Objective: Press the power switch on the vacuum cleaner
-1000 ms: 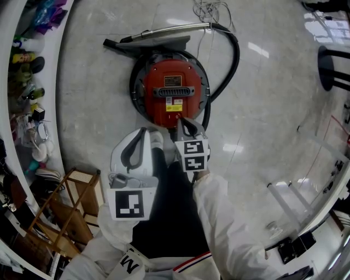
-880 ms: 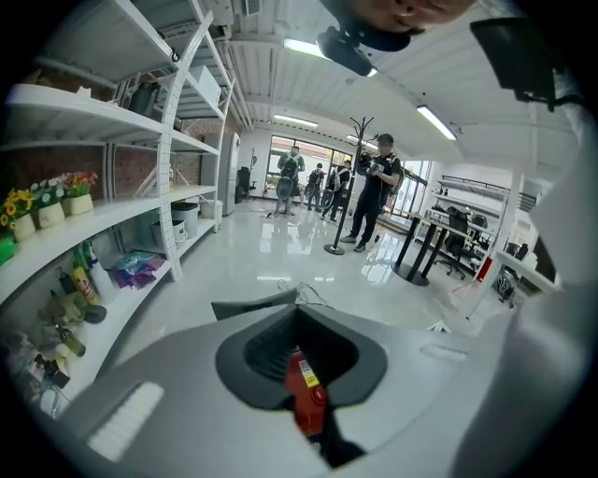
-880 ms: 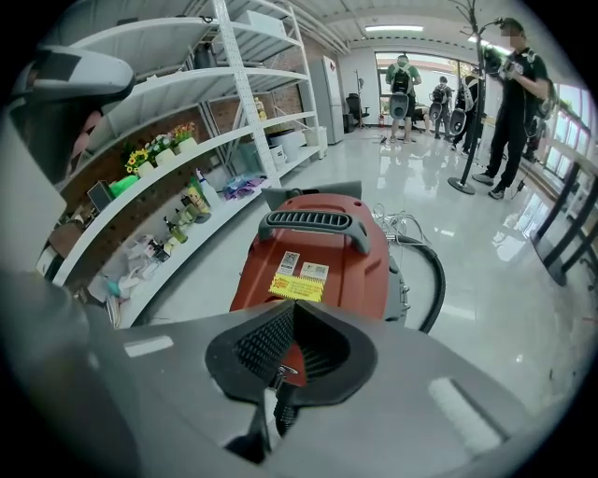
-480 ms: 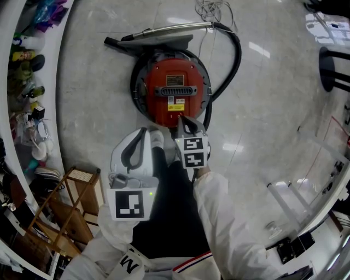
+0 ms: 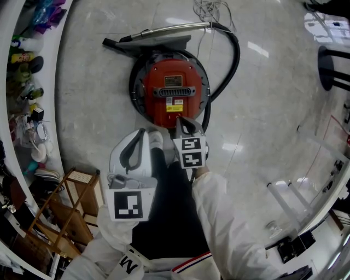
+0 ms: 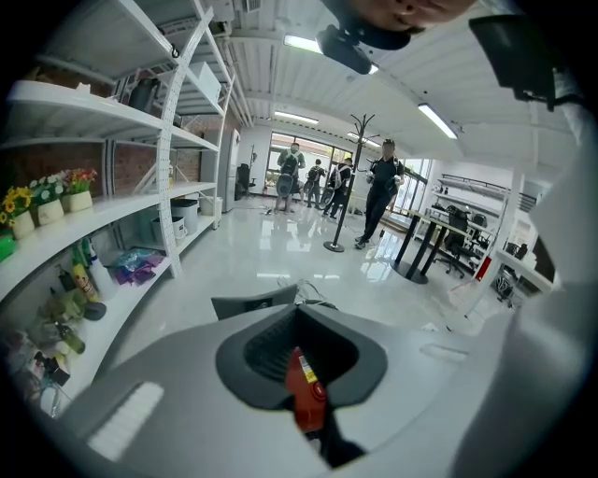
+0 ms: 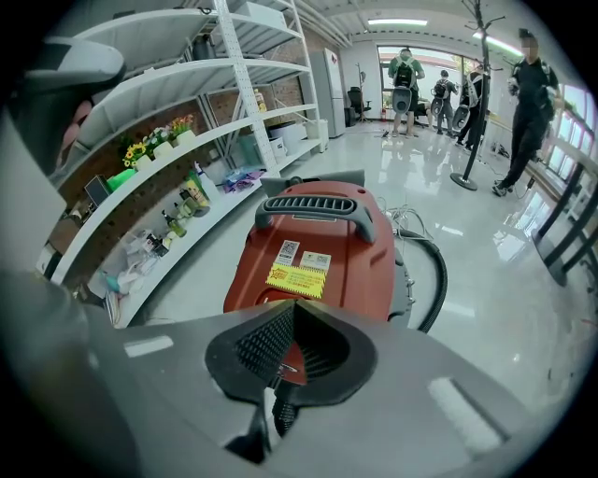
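The red round vacuum cleaner (image 5: pixel 170 90) stands on the pale floor, with a black handle across its top and a yellow label (image 7: pixel 297 277) near its closer edge. Its black hose (image 5: pixel 232 60) curves round the right side to a metal wand (image 5: pixel 164 30) lying behind it. My right gripper (image 5: pixel 181 120) is shut, its tips at the vacuum's near edge just below the yellow label; the surface under the tips is hidden. My left gripper (image 5: pixel 143 132) is shut with nothing in it, held to the left and short of the vacuum. A sliver of the red vacuum body (image 6: pixel 301 392) shows through its jaws.
Curved white shelves (image 5: pixel 24 60) with bottles and flowers run along the left. A wooden rack (image 5: pixel 68 194) stands at the lower left. A tangle of cord (image 5: pixel 210 8) lies behind the vacuum. A black stand base (image 5: pixel 328 68) is at the right. People (image 7: pixel 523 103) stand far off.
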Tool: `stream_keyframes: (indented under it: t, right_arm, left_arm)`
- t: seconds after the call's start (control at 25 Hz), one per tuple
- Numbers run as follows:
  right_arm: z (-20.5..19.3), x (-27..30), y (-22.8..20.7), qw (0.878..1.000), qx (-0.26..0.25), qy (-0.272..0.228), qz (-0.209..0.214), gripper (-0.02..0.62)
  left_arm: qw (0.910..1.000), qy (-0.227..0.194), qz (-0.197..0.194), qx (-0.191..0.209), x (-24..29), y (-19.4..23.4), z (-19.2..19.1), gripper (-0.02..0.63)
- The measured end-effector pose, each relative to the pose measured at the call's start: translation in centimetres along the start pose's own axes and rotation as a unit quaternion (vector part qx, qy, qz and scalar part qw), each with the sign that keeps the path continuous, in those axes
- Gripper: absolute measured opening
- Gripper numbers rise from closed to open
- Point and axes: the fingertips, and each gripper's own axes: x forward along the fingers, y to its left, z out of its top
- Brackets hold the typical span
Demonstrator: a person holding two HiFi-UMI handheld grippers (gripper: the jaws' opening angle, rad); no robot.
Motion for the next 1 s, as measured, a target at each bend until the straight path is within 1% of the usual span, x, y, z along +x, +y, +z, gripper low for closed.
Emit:
stream_keyframes:
  t: [0.2, 0.36, 0.6, 1.0]
  right_arm:
    - [0.1, 0.02, -0.02, 1.0, 0.002, -0.002, -0.001, 0.002]
    - [0.03, 0.05, 0.03, 1.0, 0.002, -0.002, 0.0, 0.003]
    - [0.0, 0.06, -0.14, 1.0, 0.005, -0.004, -0.001, 0.003]
    - [-0.17, 0.22, -0.38, 1.0, 0.01, -0.003, -0.001, 0.003]
  left_arm:
    - [1.0, 0.006, -0.007, 0.0, 0.25, -0.42, -0.48, 0.0]
    - [0.9999, 0.008, -0.006, -0.003, 0.26, -0.48, -0.53, 0.0]
    - [0.9999, 0.007, -0.008, 0.003, 0.35, -0.56, -0.54, 0.0]
    - [0.9999, 0.012, -0.006, -0.002, 0.35, -0.65, -0.94, 0.0]
